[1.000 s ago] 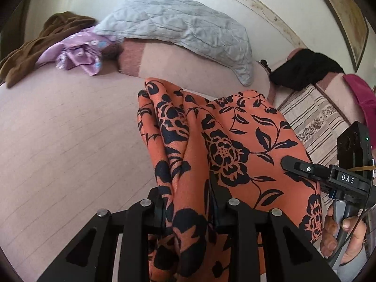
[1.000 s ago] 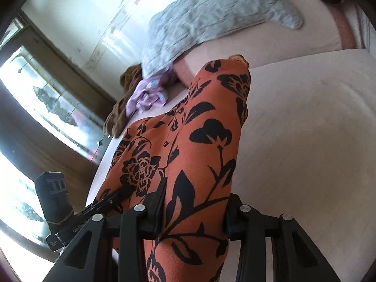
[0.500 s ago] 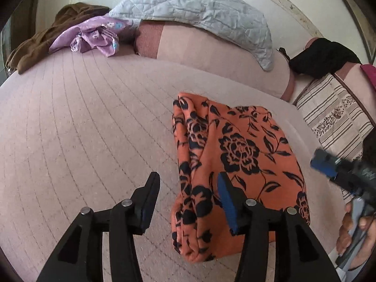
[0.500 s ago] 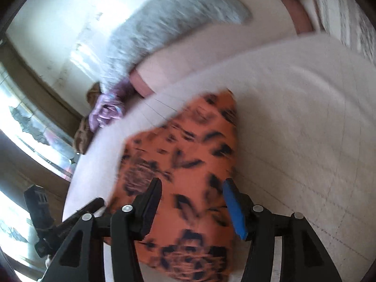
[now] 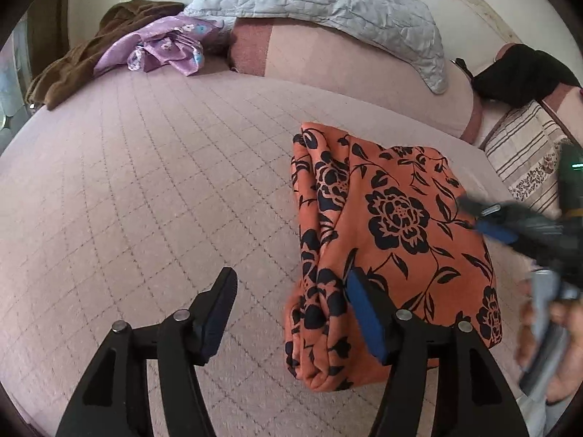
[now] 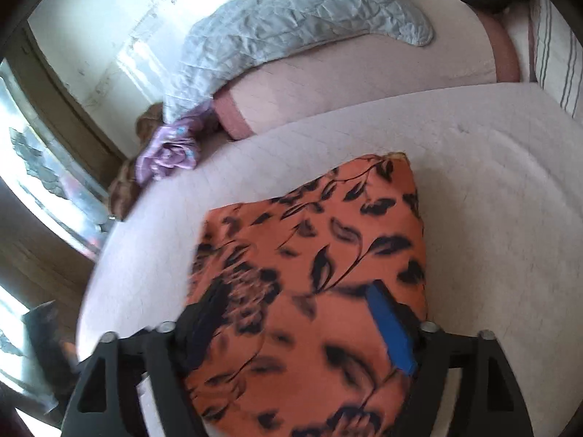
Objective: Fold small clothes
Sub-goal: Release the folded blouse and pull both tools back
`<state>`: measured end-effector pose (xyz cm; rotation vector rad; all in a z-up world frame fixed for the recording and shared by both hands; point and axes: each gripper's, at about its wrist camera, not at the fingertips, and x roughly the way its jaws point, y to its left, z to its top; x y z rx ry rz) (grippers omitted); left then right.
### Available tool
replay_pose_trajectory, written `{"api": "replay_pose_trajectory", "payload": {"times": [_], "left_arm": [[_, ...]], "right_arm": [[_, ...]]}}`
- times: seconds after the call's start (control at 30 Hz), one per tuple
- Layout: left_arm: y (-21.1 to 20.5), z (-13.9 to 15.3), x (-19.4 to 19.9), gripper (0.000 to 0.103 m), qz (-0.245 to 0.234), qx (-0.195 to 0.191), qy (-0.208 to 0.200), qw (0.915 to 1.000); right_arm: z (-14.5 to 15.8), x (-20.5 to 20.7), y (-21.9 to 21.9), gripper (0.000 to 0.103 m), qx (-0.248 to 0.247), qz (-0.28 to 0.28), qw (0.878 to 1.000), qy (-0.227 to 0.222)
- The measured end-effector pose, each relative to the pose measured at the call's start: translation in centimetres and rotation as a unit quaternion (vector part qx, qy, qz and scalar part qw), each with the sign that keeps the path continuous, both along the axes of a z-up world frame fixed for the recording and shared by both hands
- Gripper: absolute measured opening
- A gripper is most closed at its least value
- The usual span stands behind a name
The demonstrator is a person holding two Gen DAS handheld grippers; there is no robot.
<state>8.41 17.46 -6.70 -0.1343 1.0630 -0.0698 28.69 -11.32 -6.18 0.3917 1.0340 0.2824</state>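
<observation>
An orange cloth with a black flower print [image 5: 393, 240] lies folded on the pink quilted bed [image 5: 145, 189]. My left gripper [image 5: 289, 284] is open and empty, just above the cloth's near left edge. My right gripper [image 6: 295, 298] is open and empty, hovering over the same cloth [image 6: 320, 255]. It also shows blurred in the left wrist view [image 5: 510, 225], over the cloth's right edge.
A purple garment [image 5: 164, 43] and a brown cloth [image 5: 91, 54] lie at the bed's far left. A grey quilted blanket [image 5: 328, 3] drapes over a pink bolster [image 5: 364, 73]. A black garment [image 5: 521, 73] and a striped pillow [image 5: 524, 156] are at the right. A window [image 6: 43, 182] is on the left.
Both grippers held the cloth lifted a second ago. They opened, the cloth dropped flat onto the bed, and both grippers pulled back from it.
</observation>
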Motion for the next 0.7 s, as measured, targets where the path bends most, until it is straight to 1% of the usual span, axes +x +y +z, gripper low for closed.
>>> {"api": "replay_pose_trajectory", "payload": {"times": [0.03,0.07,0.1,0.13,0.17,0.2,0.27,0.33,0.4,0.43,0.57,0.7], "left_arm": [[0.0,-0.1,-0.4,0.066,0.001,0.003,0.001,1.0],[-0.2,-0.1,-0.4,0.068,0.002,0.006,0.002,1.0],[0.0,0.2,-0.8,0.071,0.002,0.008,-0.002,1.0],[0.1,0.5,-1.2,0.074,0.004,0.01,-0.007,0.9999],[0.0,0.6,-1.4,0.08,0.007,0.016,-0.013,0.9998],[-0.1,0.9,-1.7,0.081,0.01,0.025,-0.017,0.9995],[-0.3,1.4,-2.5,0.081,0.009,0.033,-0.024,0.9991],[-0.4,2.0,-3.7,0.084,0.006,0.04,-0.028,0.9988],[-0.6,2.7,-5.1,0.089,0.007,0.048,-0.039,0.9981],[-0.6,3.0,-6.0,0.09,0.01,0.052,-0.046,0.9975],[-0.4,3.4,-8.3,0.092,0.02,0.059,-0.053,0.9966],[-0.2,3.9,-9.7,0.092,0.028,0.064,-0.055,0.9961]], "right_arm": [[-1.5,1.1,0.0,0.088,-0.013,-0.004,1.0,0.021],[-2.9,1.8,-0.1,0.088,-0.019,-0.011,0.998,0.055],[-3.0,1.7,-0.4,0.088,-0.015,-0.023,0.998,0.058],[-2.2,1.0,-0.5,0.088,-0.012,-0.027,0.999,0.039],[-0.6,-0.2,-0.5,0.088,-0.004,-0.027,1.0,0.014],[0.3,-1.0,-0.4,0.088,-0.004,-0.026,1.0,0.004],[2.3,-3.2,-0.2,0.088,-0.021,-0.031,0.999,-0.021],[4.0,-6.5,0.1,0.088,-0.044,-0.03,0.998,-0.046],[4.3,-9.3,0.4,0.088,-0.066,-0.018,0.996,-0.049],[4.1,-11.1,0.6,0.088,-0.08,-0.015,0.996,-0.047],[1.7,-16.3,1.6,0.089,-0.101,-0.008,0.995,-0.023],[-0.6,-20.0,2.4,0.089,-0.099,-0.01,0.995,0.009]]}}
